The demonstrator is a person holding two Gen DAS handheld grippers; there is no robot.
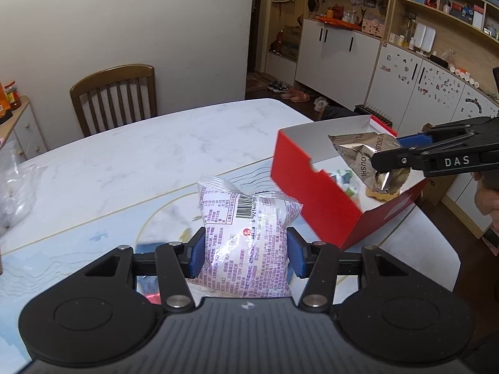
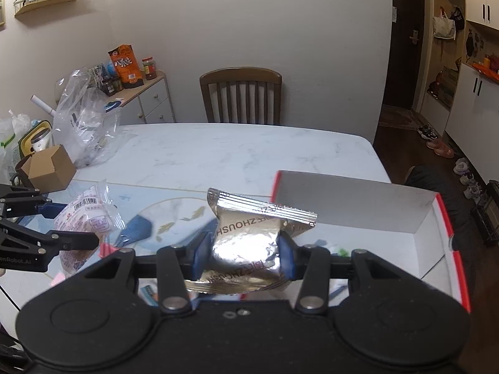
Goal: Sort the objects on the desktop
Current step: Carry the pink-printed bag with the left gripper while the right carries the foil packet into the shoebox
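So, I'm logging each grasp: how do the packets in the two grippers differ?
The left gripper holds a clear-and-white packet with purple print and a barcode; the right gripper holds a crinkled gold foil packet. The foil packet hangs over the open red box; the white packet is above the table, beside the box. Both are clamped at their sides.

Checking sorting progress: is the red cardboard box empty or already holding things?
Holding things. Small green-and-white packets lie on the floor of the red cardboard box; the foil snack pouch hangs above it in the right gripper.
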